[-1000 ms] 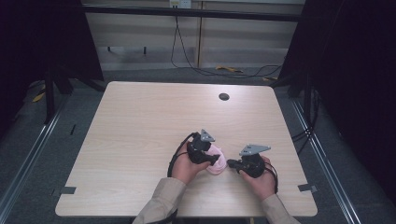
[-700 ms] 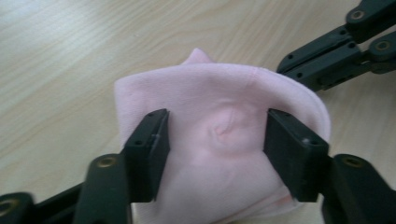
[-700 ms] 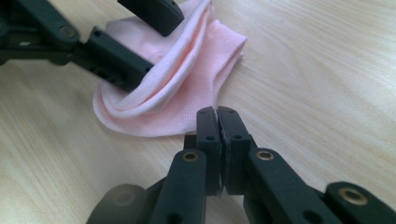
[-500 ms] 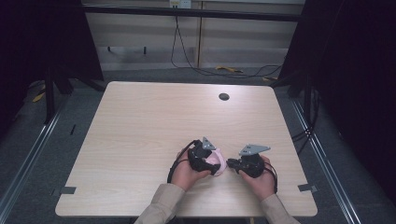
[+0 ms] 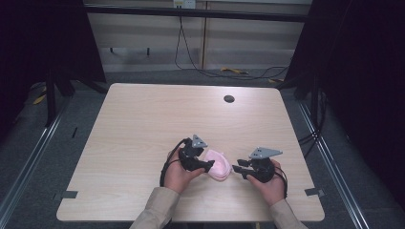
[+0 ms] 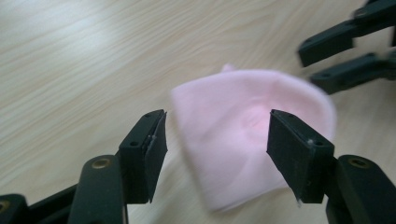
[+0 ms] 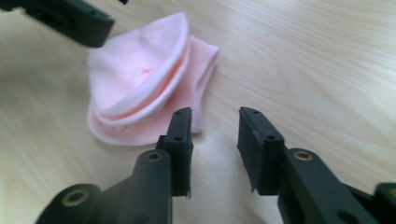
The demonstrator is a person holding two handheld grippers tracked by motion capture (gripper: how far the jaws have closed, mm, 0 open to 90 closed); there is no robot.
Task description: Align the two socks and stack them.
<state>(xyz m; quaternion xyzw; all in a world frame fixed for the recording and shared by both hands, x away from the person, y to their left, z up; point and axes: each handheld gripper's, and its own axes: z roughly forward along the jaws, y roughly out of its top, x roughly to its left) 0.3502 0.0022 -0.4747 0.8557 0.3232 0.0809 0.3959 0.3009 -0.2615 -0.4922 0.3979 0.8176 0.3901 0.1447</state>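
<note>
Pink sock (image 5: 217,164), folded at lower centre: both grippers, left gripper (image 6: 212,154) and right gripper (image 7: 215,144), stand open and empty, the right's jaws having just been opening; regrip only its free edge.

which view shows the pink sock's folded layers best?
Right gripper view: the pink sock lies sharp, its stacked layers and edges clear. Left gripper view shows it blurred, layers unreadable. High view shows a small pink patch between the grippers.
</note>
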